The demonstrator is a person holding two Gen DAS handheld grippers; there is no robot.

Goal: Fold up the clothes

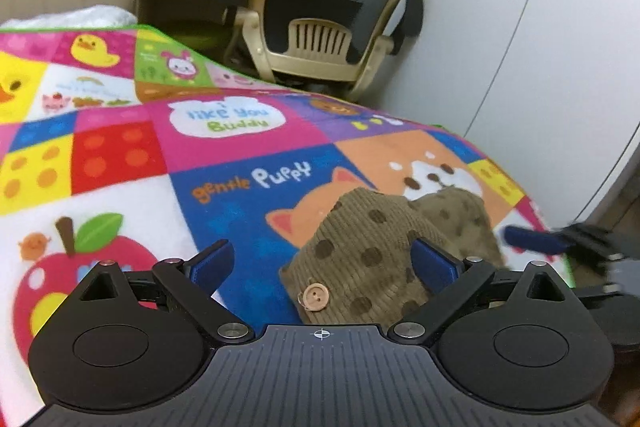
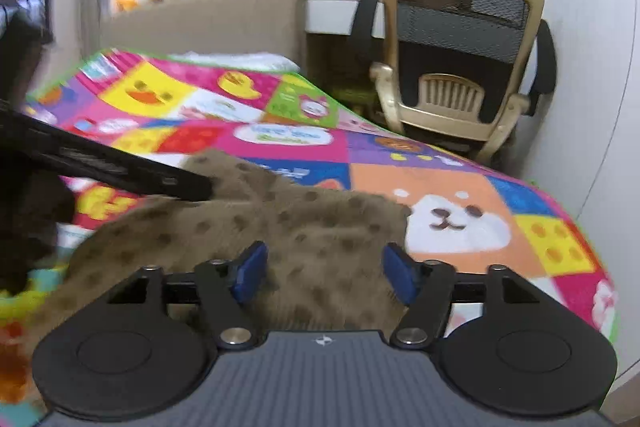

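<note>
Left gripper (image 1: 324, 263): jaws spread wide, holding nothing. Its right blue pad (image 1: 434, 265) lies against or just over the olive corduroy garment (image 1: 360, 247); the left pad stands over bare blanket. Right gripper (image 2: 324, 277): jaws likewise spread and empty, both pads low over the same garment (image 2: 280, 227).

Position of the workpiece: the dotted garment lies bunched on the patchwork blanket (image 1: 120, 155), near the blanket's right-hand edge, with a wooden button (image 1: 316, 298) showing on the near flap. Whether the bunching is a partial fold or a loose heap cannot be told; the right wrist view is blurred.

Hazards, near to far:

1. Single-layer pinch. The corduroy is thick and overlapped; closing on the top ply alone would peel it off and undo any crease below.
2. Blanket capture. The blanket is soft (and directly under the pads); a low closure may grip both fabrics and drag the pattern surface along.
3. Tool collision. Both grippers work very close together over the garment; converging moves risk contact.
4. Edge loss. Beyond the garment the blanket drops away toward the office chair (image 1: 332, 7); a sideways pull could slide the garment off.
</note>
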